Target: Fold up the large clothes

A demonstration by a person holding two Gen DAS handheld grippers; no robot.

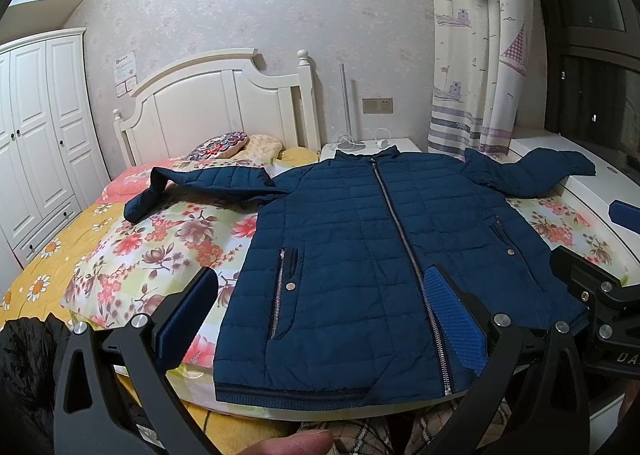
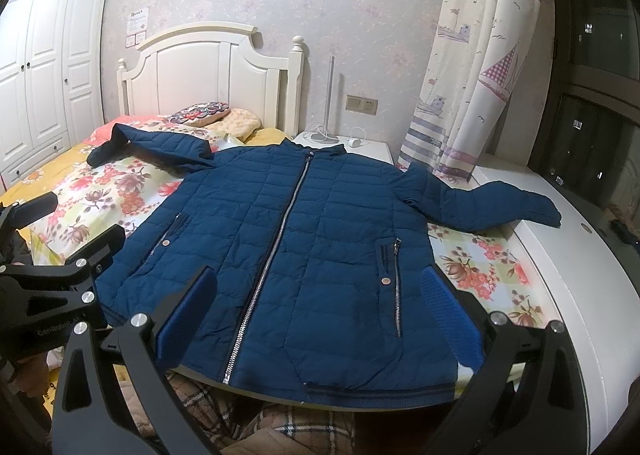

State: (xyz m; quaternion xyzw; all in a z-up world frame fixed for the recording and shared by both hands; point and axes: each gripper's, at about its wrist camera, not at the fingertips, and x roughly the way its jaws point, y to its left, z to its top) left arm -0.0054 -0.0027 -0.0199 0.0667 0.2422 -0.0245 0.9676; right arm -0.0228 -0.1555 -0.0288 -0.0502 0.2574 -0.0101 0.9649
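A dark blue quilted jacket lies flat on the bed, front up and zipped, collar toward the headboard. Its left sleeve stretches over the floral sheet with the cuff bent down. Its right sleeve reaches onto the white ledge. My left gripper hovers open above the jacket's hem, nothing between its blue pads. My right gripper is open too, over the hem near the zipper's lower end. Each gripper shows at the edge of the other's view.
The bed has a floral sheet over a yellow quilt, pillows and a white headboard. A white nightstand with a lamp, a curtain, a white ledge and a wardrobe surround it. A plaid cloth lies below the bed edge.
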